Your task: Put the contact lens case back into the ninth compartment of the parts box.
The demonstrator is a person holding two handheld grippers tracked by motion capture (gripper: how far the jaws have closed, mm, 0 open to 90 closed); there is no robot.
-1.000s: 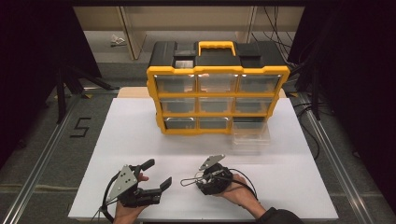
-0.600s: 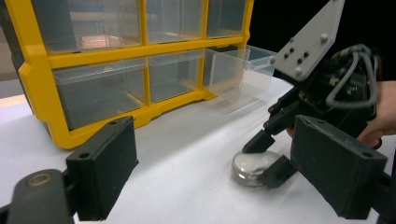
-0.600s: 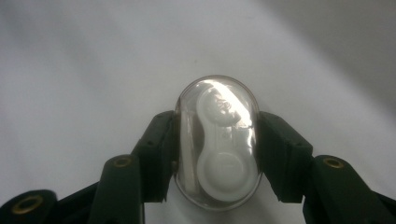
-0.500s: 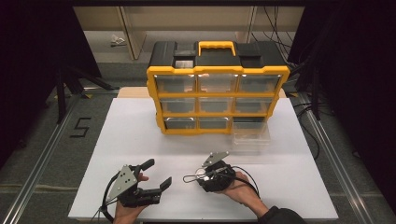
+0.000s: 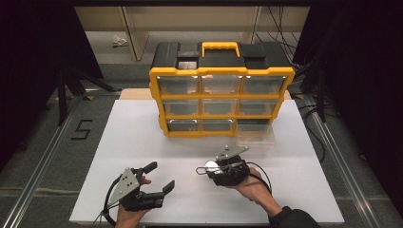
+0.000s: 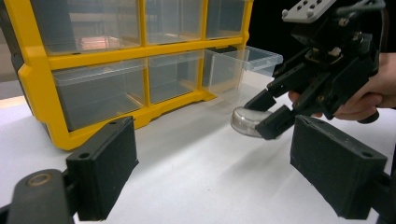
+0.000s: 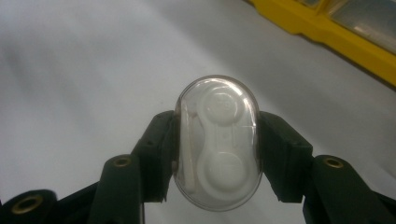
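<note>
table (image 5: 142,137) – white, before yellow organizer (image 5: 221,102) | room dark | right claw (image 5: 205,169) clamps clear case (image 7: 217,142) – off table | left claw (image 5: 159,176) wide, empty

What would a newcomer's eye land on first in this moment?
Probably the yellow-and-black drawer organizer standing at the far middle of the white table, with one clear drawer pulled out and resting on the table by its lower right corner. Next, near the front, the right gripper clamps a clear oval case with a white insert between its jaws, while the left gripper sits open beside it, holding nothing.
</note>
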